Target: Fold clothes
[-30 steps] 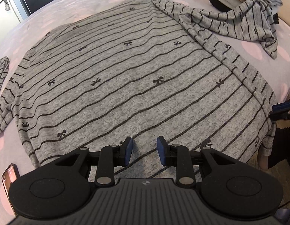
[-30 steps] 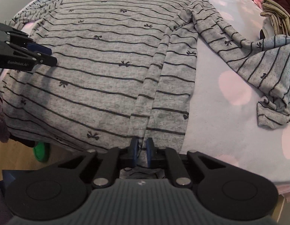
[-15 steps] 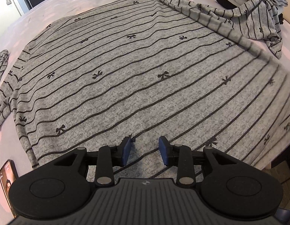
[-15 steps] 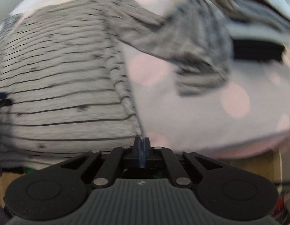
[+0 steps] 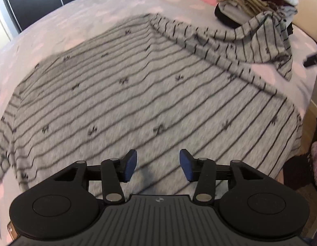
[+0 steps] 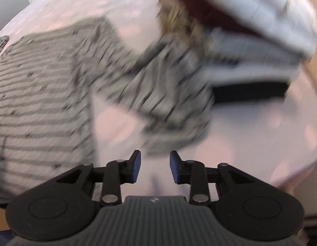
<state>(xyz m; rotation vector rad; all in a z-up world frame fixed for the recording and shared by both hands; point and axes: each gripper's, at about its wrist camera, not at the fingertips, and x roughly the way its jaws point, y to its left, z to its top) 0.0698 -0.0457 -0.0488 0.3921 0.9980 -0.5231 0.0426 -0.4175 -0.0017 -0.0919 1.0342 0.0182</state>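
Observation:
A grey striped top with small black bows [image 5: 138,94] lies spread flat on the pale pink-spotted bed [image 5: 97,14]. Its right sleeve [image 5: 260,41] runs off toward the back right, bunched at the cuff. My left gripper [image 5: 158,165] hovers over the top's near hem, jaws opening, nothing between them. In the blurred right wrist view the top's body [image 6: 41,106] is at the left and the crumpled sleeve [image 6: 174,102] lies ahead. My right gripper [image 6: 154,167] is over bare sheet just short of the sleeve, jaws opening and empty.
A stack of folded clothes [image 5: 250,2] in tan, maroon, white and black sits at the back right of the bed, also large in the right wrist view as a folded stack [image 6: 250,41]. The bed's right edge [image 5: 308,102] drops to a wooden floor. A dark wardrobe [image 5: 35,2] stands beyond.
My right gripper let go of the top's side hem, swung right toward the sleeve and opened. The folded-over side now lies flat. My left gripper widened and lifted slightly.

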